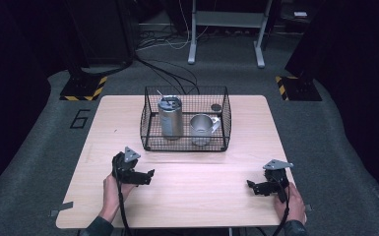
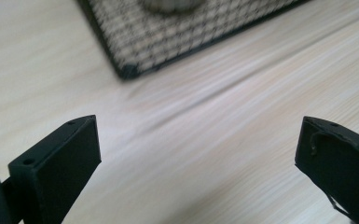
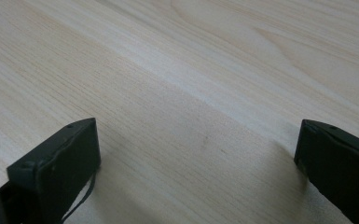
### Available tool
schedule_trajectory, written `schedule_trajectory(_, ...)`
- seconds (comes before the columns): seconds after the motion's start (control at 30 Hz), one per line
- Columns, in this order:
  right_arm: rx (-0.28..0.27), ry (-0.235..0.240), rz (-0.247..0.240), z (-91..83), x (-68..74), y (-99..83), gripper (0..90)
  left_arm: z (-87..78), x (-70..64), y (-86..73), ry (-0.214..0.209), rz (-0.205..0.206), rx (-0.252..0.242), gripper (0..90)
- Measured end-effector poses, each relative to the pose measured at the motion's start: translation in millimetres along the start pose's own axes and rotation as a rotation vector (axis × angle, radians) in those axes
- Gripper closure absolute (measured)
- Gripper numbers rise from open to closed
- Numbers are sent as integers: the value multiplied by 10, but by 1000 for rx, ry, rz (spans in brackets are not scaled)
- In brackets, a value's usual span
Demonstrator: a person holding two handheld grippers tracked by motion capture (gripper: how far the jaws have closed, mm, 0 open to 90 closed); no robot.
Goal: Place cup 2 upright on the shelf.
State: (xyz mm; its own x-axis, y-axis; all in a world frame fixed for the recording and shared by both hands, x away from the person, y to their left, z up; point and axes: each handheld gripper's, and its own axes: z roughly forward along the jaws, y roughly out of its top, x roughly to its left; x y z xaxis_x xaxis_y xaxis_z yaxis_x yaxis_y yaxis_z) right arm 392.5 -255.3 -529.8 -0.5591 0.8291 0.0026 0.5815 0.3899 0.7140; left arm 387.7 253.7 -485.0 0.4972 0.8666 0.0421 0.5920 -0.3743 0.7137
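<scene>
**Both tongs spread wide, low over the counter**

The left tongs [image 1: 150, 174] and right tongs [image 1: 250, 185] gape empty — nothing between their jaws — near the counter's [image 1: 202, 172] front edge. The wire basket [image 1: 185, 140] sits farther back, holding a steel tumbler [image 1: 170, 118] and metal mug [image 1: 202, 129] — upright, side by side.
</scene>
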Motion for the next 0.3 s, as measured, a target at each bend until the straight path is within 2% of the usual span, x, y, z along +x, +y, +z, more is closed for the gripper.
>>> schedule_trajectory(0.03, 0, 0, 0, 0, 0, 0, 0, 0, 0, 0, 0, 0, 0, 1)
schedule_trajectory(0.07, 0, 0, -1, -1, -1, 0, 0, 49, 53, -110, 5, -36, 7, 1)
schedule_trajectory(0.2, 0, 0, -1, 0, -1, 0, 0, 84, 113, -229, 35, -51, 8, 1)
schedule_trajectory(0.27, 0, 0, 0, 0, 0, 0, 0, 114, 162, -313, 40, -81, 10, 1)
schedule_trajectory(0.3, 0, 0, 0, 0, 0, 0, 0, 114, 162, -313, 40, -81, 10, 1)
